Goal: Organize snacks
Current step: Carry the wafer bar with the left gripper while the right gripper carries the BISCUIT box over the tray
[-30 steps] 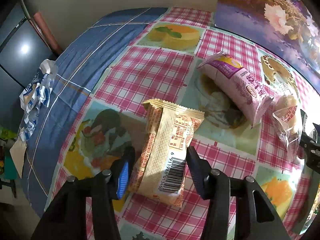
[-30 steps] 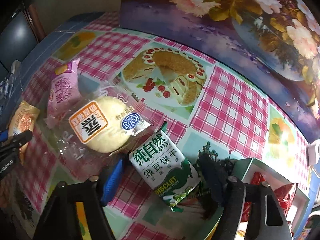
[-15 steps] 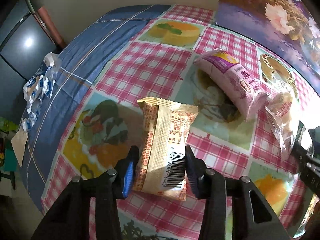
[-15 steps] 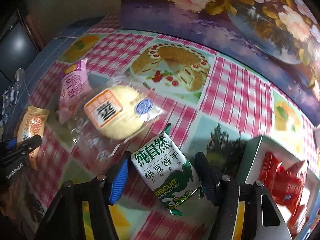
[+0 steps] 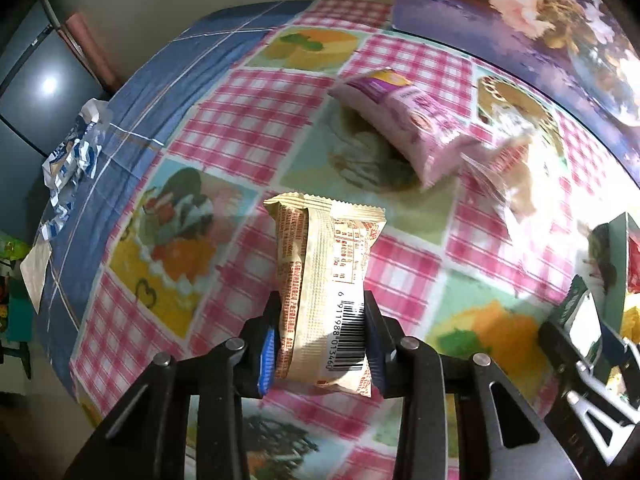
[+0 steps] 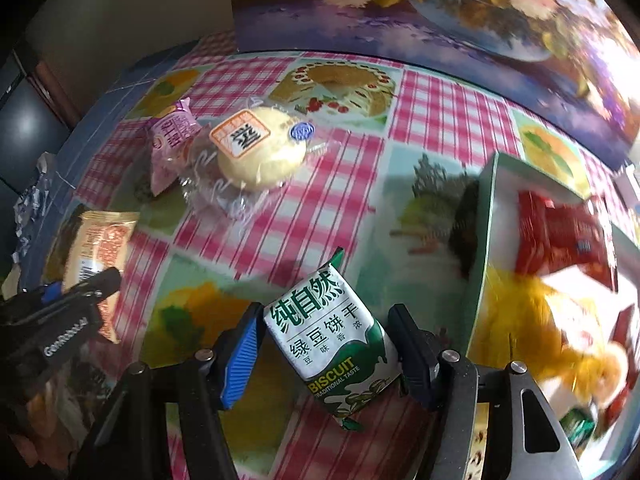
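Observation:
My left gripper [image 5: 322, 304] is shut on a beige snack packet [image 5: 324, 260] with a barcode, its pads pressing both long sides just above the checked tablecloth. My right gripper [image 6: 326, 316] has a green biscuit packet [image 6: 332, 340] between its jaws, which are closing on it, and the packet rides with them. A pink packet [image 6: 172, 140] and a bun in a clear wrapper [image 6: 260, 152] lie together farther back. To the right stands a green-rimmed box [image 6: 490, 240] with red packets [image 6: 560, 236] inside. The left gripper [image 6: 80, 292] also shows in the right wrist view.
A crumpled blue and white wrapper [image 5: 72, 156] lies on the blue cloth near the table's left edge. A flowered panel [image 6: 440, 12] stands along the back. The table drops off at the left into a dark area.
The left jaws closed onto the beige packet. The right gripper slid right with the green packet, away from the bun and toward the box, which now fills more of its view.

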